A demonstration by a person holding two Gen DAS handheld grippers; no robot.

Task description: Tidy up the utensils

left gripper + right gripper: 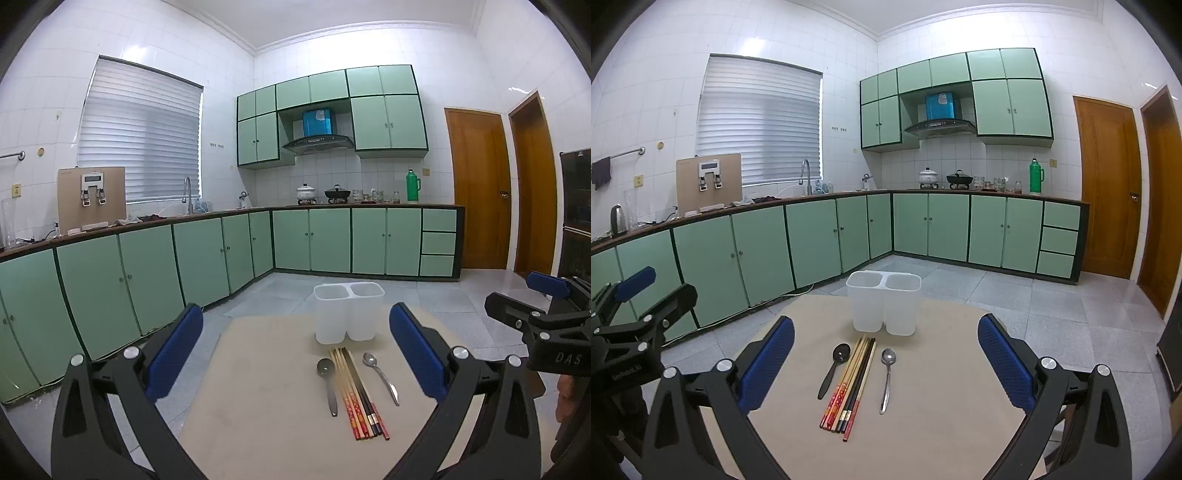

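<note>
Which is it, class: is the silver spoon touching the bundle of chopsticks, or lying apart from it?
Apart. The right wrist view shows a strip of bare table between the silver spoon and the chopsticks along the spoon's whole length.

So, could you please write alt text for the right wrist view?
Open right gripper above a table where chopsticks lie between a dark spoon and a metal spoon, before a two-compartment holder.

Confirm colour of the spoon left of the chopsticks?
Black spoon, clearest in the right wrist view.
</note>
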